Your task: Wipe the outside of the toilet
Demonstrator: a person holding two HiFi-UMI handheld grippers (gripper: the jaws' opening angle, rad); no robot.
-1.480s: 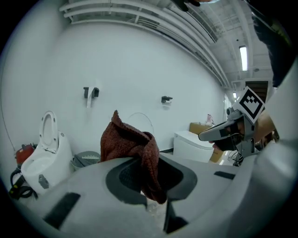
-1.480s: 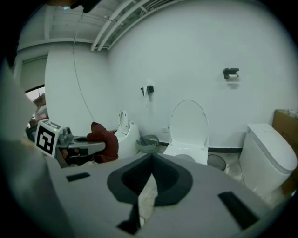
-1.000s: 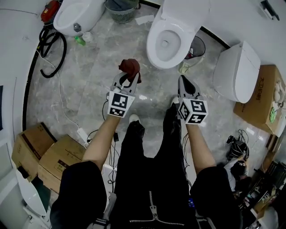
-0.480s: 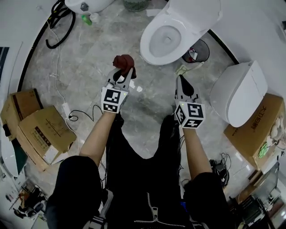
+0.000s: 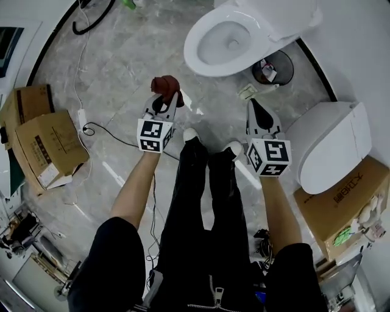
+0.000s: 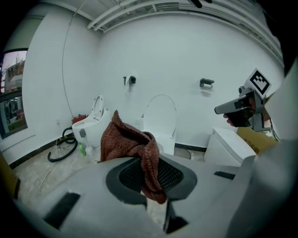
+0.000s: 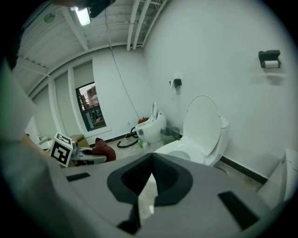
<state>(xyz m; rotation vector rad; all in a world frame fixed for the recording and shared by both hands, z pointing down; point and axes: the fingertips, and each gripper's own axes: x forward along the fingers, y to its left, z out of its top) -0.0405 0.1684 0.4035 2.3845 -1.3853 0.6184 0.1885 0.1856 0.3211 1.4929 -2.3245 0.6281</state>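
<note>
The white toilet stands on the floor ahead of me with its lid raised. It also shows in the left gripper view as the toilet straight ahead. In the right gripper view the toilet is ahead and to the right. My left gripper is shut on a red-brown cloth, held in the air short of the bowl. The cloth bunches up over the jaws and hangs between them. My right gripper is shut with nothing in it and is held level beside the left. Neither gripper touches the toilet.
A second white toilet with its lid down sits at the right, beside a cardboard box. A dark waste bin stands by the toilet's base. More boxes and a power strip with cable lie at the left. A third toilet is far left.
The head view has swung, so the toilet now lies higher in it and the closed toilet nearer. Both grippers keep their places side by side. The cloth stays in the left one.
</note>
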